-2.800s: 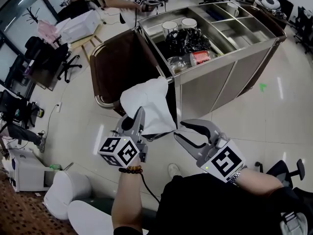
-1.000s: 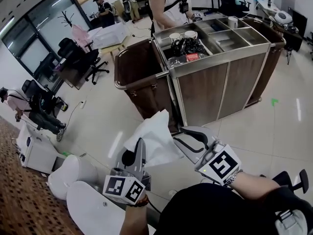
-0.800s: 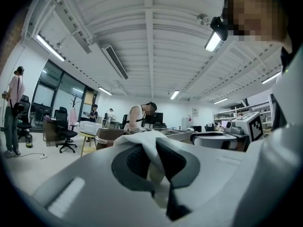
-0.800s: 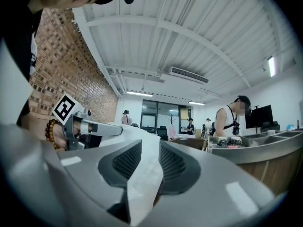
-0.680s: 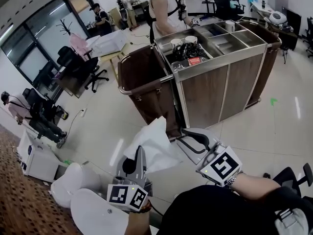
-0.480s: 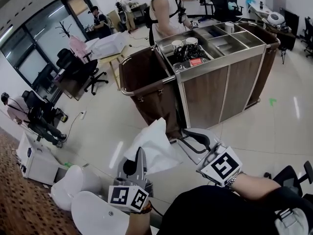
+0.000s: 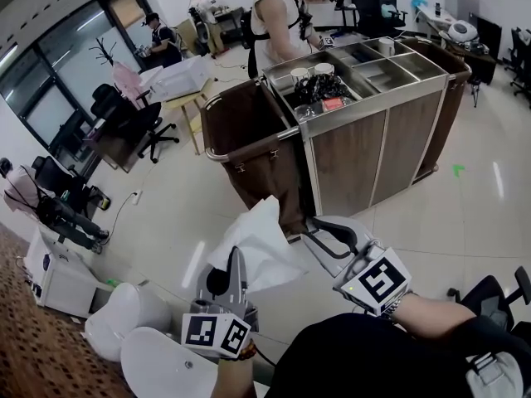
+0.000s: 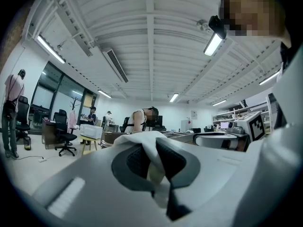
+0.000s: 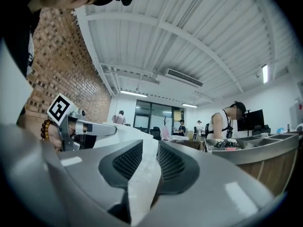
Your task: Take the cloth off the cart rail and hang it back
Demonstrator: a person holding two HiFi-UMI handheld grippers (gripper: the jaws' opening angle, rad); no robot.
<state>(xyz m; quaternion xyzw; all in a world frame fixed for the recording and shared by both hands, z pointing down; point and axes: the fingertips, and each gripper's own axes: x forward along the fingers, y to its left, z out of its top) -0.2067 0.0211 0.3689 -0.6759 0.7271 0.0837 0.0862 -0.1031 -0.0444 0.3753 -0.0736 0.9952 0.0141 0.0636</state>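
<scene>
Cloth (image 7: 262, 240) — clamped in left gripper (image 7: 236, 260), right gripper (image 7: 314, 235)

Floor: pale glossy tiles (image 7: 485, 222), one small green mark (image 7: 457, 170)
Windows: tall dark-framed glazing (image 7: 46, 89) along the far left
Wall: red brick (image 9: 61, 79) on one side
Ceiling: white beams (image 8: 150, 41), strip lights (image 8: 213, 44) lit
Furniture: black office chairs (image 7: 124, 114), a coat stand (image 7: 104, 52)

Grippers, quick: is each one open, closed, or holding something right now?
Left gripper: jaws closed, holding the white cloth.
Right gripper: jaws closed on another part of the same cloth.
</scene>
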